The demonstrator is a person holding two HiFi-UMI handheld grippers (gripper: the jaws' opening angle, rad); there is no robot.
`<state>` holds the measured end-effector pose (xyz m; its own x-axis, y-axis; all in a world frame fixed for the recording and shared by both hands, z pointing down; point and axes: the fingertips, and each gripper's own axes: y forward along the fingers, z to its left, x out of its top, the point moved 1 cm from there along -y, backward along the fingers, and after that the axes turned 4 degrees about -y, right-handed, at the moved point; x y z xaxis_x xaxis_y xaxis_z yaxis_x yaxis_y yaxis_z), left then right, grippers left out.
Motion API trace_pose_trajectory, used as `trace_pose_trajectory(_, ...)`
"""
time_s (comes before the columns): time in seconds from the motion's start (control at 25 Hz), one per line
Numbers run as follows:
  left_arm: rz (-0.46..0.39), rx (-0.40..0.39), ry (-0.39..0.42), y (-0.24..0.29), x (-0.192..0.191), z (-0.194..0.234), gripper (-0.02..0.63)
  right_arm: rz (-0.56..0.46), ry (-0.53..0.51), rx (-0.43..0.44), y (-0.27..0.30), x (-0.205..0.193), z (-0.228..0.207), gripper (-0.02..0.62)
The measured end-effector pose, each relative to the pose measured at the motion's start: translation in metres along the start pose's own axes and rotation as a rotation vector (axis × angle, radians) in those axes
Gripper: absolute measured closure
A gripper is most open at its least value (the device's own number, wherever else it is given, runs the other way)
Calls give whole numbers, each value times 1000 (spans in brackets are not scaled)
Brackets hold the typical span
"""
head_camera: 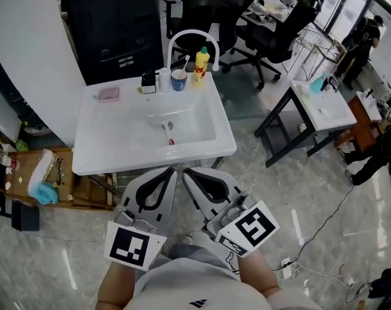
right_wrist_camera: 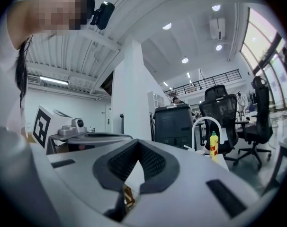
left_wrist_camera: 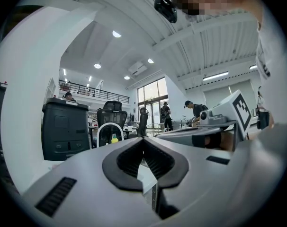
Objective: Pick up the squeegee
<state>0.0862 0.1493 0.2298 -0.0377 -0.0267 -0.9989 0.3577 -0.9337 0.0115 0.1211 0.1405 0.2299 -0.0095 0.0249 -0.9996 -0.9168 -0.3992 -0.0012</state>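
The squeegee (head_camera: 166,130) lies in the basin of the white sink (head_camera: 92,154), pale with a small red end toward me. Both grippers are held level side by side just short of the sink's front edge, pointing at it. My left gripper (head_camera: 173,171) is shut, its dark pads meeting at the tip (left_wrist_camera: 143,140) with nothing between them. The right gripper (head_camera: 186,172) is shut and empty as well (right_wrist_camera: 136,141). Neither touches the squeegee, and it does not show in either gripper view.
At the sink's back stand an arched white faucet (head_camera: 192,36), a yellow bottle (head_camera: 200,59), a blue cup (head_camera: 179,79) and a pink pad (head_camera: 109,93). A black cabinet (head_camera: 115,24) and office chairs (head_camera: 273,34) are behind. A white table (head_camera: 324,105) is right, a low wooden shelf (head_camera: 60,189) left.
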Motion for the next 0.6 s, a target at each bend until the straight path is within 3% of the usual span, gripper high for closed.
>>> trace_pose_trajectory(0.32,6,0,16,14,-2,-15,594,-9,3,5,-12,-4,-13,586)
trace_pose_trajectory(0.6,7,0,11,22,-5,2,594,-11,11,-6,2,-6,-22,586)
